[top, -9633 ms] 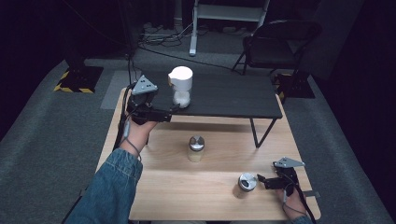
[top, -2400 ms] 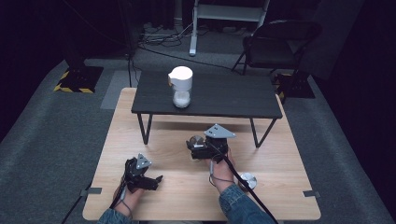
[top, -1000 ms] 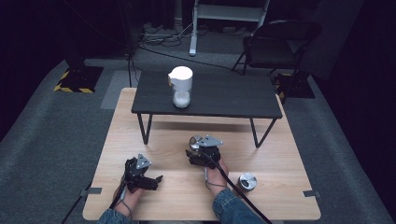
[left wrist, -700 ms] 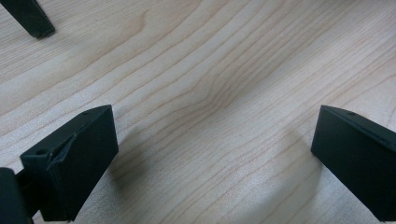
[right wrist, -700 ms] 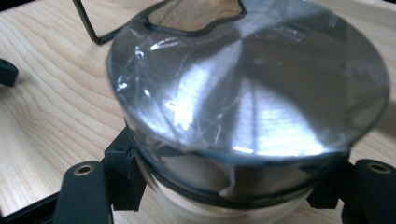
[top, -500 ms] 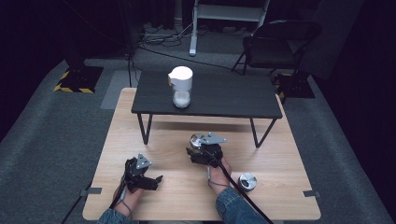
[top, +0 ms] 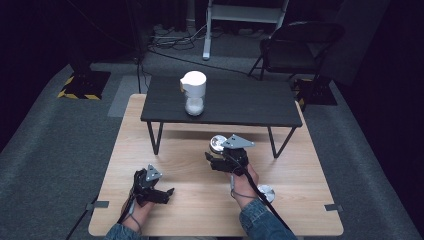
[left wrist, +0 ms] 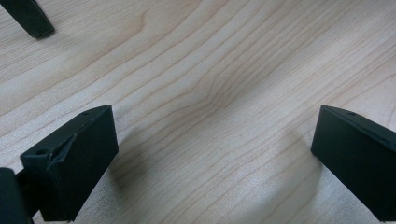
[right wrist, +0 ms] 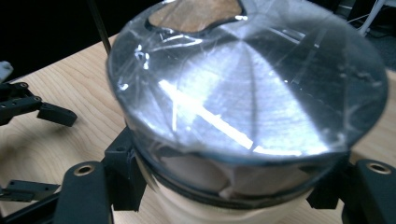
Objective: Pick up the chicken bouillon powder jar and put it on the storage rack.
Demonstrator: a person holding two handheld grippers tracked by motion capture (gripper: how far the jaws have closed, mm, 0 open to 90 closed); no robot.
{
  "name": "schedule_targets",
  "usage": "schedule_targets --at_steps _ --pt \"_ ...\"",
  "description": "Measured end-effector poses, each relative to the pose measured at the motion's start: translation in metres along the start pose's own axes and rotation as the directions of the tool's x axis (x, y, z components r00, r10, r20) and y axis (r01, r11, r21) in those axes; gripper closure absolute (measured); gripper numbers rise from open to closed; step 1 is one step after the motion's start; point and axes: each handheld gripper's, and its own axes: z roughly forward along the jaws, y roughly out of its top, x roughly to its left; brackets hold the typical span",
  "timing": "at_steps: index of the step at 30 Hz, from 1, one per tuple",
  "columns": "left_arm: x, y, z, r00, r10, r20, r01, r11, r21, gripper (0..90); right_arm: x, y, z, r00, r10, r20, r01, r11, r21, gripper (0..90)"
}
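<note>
The jar (right wrist: 247, 112), with its foil-like top, now sits between the jaws of the right gripper (top: 216, 162), which has closed on its sides over the last 2.4 s; it stands mid-desk (top: 300, 210), just before the black table (top: 225, 102). The grasp looks set, so a lift seems next. The left gripper (top: 167, 192) stays wide open and empty near the desk's front left corner; a lid (top: 266, 192) lies near the front right

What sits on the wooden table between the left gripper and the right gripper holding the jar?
Nothing: in the high view, only bare wooden table lies between the left gripper and the right gripper clamping the jar.
</note>
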Motion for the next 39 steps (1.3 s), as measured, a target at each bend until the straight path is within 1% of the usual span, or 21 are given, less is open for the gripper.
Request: schedule_targets --at_steps 2,4,6,10,13,16,20,22,24,25,27,34,37,39 --pt "0.0 0.0 0.0 1.0 0.0 0.0 0.0 1.0 0.0 0.5 -0.001 0.004 -0.006 1.0 -0.007 -0.004 0.007 1.0 -0.004 30.5" --pt "0.0 0.0 0.0 1.0 0.0 0.0 0.0 1.0 0.0 0.5 -0.001 0.01 -0.011 0.9999 -0.012 -0.008 0.012 1.0 0.003 30.5" --pt "0.0 0.0 0.0 1.0 0.0 0.0 0.0 1.0 0.0 0.5 -0.001 0.015 -0.016 0.9996 -0.027 -0.009 0.027 1.0 0.004 30.6" --pt "0.0 0.0 0.0 1.0 -0.001 0.0 0.001 1.0 0.0 0.5 -0.001 0.026 -0.029 0.9987 -0.05 -0.007 0.05 0.999 -0.01 30.6" --pt "0.0 0.0 0.0 1.0 0.0 0.0 0.0 1.0 0.0 0.5 -0.003 0.037 -0.037 0.9982 -0.058 -0.014 0.058 0.998 -0.013 30.6" --pt "0.0 0.0 0.0 1.0 0.0 0.0 0.0 1.0 0.001 0.5 -0.001 0.048 -0.044 0.9975 -0.069 -0.011 0.069 0.998 -0.011 30.6" --pt "0.0 0.0 0.0 1.0 0.0 0.001 0.0 1.0 0.0 0.5 -0.001 0.061 -0.052 0.9961 -0.087 -0.01 0.087 0.996 -0.024 30.6" --pt "0.0 0.0 0.0 1.0 0.0 0.001 0.0 1.0 0.0 0.5 -0.001 0.067 -0.055 0.9962 -0.087 -0.009 0.087 0.996 -0.03 30.6" --pt "0.0 0.0 0.0 1.0 0.001 0.001 -0.001 1.0 0.0 0.5 -0.006 0.072 -0.057 0.9969 -0.074 -0.027 0.073 0.997 -0.038 30.6" --pt "0.001 0.0 0.0 1.0 0.002 0.002 -0.002 1.0 0.0 0.5 -0.007 0.076 -0.057 0.9967 -0.075 -0.03 0.074 0.997 -0.038 30.6" --pt "0.0 0.0 0.0 1.0 0.001 0.002 -0.001 1.0 0.0 0.5 -0.006 0.083 -0.058 0.9956 -0.092 -0.022 0.091 0.995 -0.037 30.6" --pt "0.001 0.0 0.0 1.0 0.003 0.002 -0.003 1.0 0.0 0.5 -0.012 0.105 -0.061 0.995 -0.098 -0.019 0.097 0.994 -0.056 30.6" --pt "0.001 0.0 0.0 1.0 0.003 0.004 -0.003 1.0 0.0 0.5 -0.014 0.115 -0.059 0.9943 -0.106 0.002 0.106 0.993 -0.057 30.6" --pt "0.001 0.0 0.0 1.0 0.004 0.004 -0.004 1.0 0.0 0.5 -0.018 0.121 -0.057 0.9948 -0.101 0.007 0.102 0.993 -0.057 30.6"
